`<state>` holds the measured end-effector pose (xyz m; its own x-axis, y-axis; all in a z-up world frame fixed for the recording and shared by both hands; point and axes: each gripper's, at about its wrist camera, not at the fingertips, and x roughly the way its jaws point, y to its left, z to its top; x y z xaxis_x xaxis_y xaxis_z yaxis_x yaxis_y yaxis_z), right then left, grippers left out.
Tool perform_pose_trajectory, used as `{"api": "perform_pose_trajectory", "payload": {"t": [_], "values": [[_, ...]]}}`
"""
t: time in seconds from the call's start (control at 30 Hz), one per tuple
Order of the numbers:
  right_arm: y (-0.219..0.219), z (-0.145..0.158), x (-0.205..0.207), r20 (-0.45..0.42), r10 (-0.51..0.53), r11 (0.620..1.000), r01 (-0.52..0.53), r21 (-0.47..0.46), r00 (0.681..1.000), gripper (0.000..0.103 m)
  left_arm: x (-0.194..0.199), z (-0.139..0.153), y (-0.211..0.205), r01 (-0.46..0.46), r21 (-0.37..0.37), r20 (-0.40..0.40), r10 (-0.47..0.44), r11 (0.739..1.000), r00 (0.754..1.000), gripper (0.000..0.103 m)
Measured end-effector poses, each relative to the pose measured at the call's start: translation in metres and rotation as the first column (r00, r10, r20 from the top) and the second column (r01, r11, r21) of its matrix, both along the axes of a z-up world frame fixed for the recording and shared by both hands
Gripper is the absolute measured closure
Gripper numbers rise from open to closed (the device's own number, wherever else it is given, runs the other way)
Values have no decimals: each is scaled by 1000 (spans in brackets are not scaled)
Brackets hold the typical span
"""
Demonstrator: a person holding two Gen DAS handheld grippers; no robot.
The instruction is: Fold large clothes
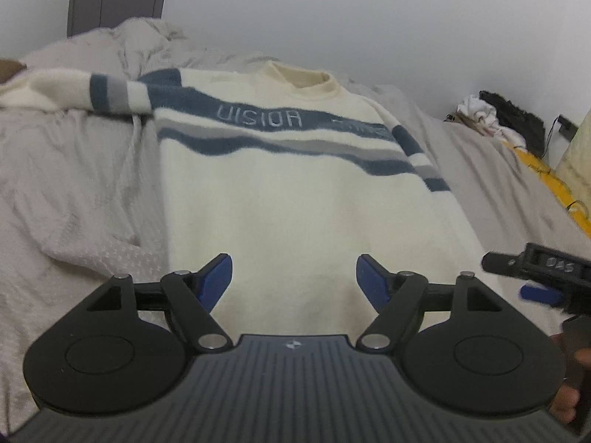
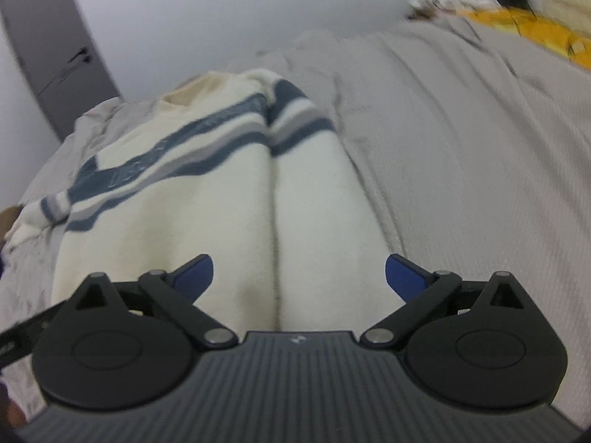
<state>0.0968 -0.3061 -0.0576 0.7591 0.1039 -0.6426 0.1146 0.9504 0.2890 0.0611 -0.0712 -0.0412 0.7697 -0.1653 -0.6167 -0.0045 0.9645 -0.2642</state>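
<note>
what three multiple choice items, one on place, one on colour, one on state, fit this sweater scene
1. Where does the sweater lie?
A. flat on the grey bedspread
B. on a hanger
C. in a basket

2. What colour is the stripe bearing the lettering?
A. red
B. blue
C. green

3. How do both grippers stand?
A. shut on the hem
B. one open, one shut
C. open, holding nothing

Answers:
1 A, the cream body is spread front up on the bedding.
2 B, the chest band with pale letters is blue, with a grey stripe below it.
3 C, the left gripper and right gripper show blue fingers wide apart with only sweater seen between them.
</note>
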Motion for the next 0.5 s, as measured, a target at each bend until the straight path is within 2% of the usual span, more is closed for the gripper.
{"api": "perform_pose_trajectory", "payload": {"t": [0.13, 0.27, 0.33, 0.4, 0.47, 0.5], "values": [[-12, -20, 15, -103, -75, 994, 83, 75, 992, 2, 7, -6, 6, -13, -38, -12, 12, 999, 1000, 25], [-19, -40, 26, -193, -80, 975, 118, 191, 978, 0, 11, -11, 11, -37, -64, -33, 34, 997, 999, 25], [-19, -39, 25, -184, -86, 968, 126, 215, 979, 0, 12, -11, 15, -50, -86, -36, 47, 995, 998, 25], [-22, -37, 21, -152, -72, 948, 115, 297, 986, 0, 11, -10, 20, -68, -104, -34, 65, 992, 997, 25], [-25, -34, 16, -114, -56, 922, 95, 376, 992, 8, 9, -9, 25, -87, -126, -32, 83, 988, 996, 25], [-25, -32, 14, -100, -52, 912, 88, 400, 994, 17, 9, -9, 28, -97, -141, -34, 93, 985, 995, 25]]}}
